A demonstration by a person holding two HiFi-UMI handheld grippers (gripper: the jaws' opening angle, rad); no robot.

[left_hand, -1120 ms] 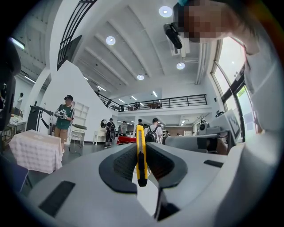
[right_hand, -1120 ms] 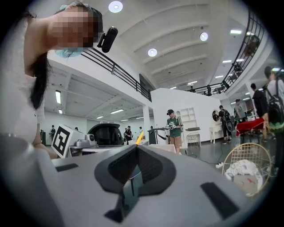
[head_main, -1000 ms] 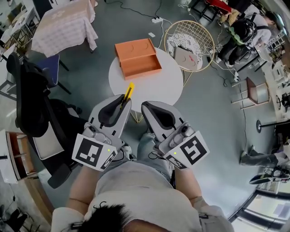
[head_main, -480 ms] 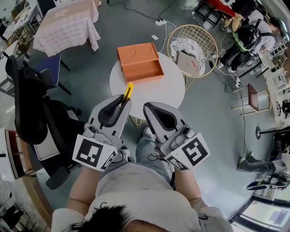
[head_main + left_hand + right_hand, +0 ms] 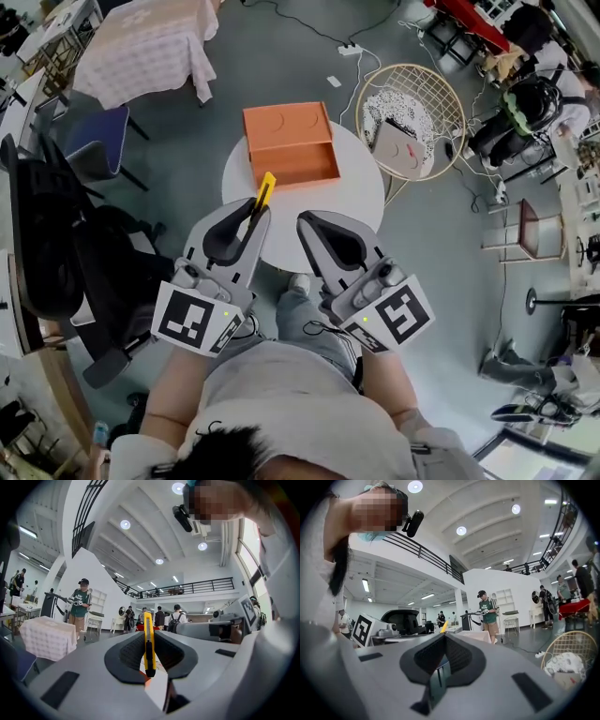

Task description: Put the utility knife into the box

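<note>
A yellow utility knife [image 5: 264, 192] sticks out forward from my left gripper [image 5: 251, 214], whose jaws are shut on it. In the left gripper view the knife [image 5: 148, 639] stands upright between the dark pads. The orange box [image 5: 291, 145] lies open on the far part of the round white table [image 5: 366, 187], ahead of the knife and apart from it. My right gripper [image 5: 307, 225] is beside the left one, over the table's near edge, jaws shut with nothing in them; its own view shows the empty gripper [image 5: 440, 644] and the knife's yellow tip [image 5: 444, 626] at the left.
A wire basket chair [image 5: 408, 108] with a cushion stands right of the table. A black office chair [image 5: 56, 234] is at the left, and a cloth-covered table [image 5: 145, 47] at the far left. A cable and power strip [image 5: 352, 49] lie on the floor beyond. People stand around the hall.
The table and box have drifted a little left and nearer under the grippers as the person shifted. The knife stays held in the left gripper.
</note>
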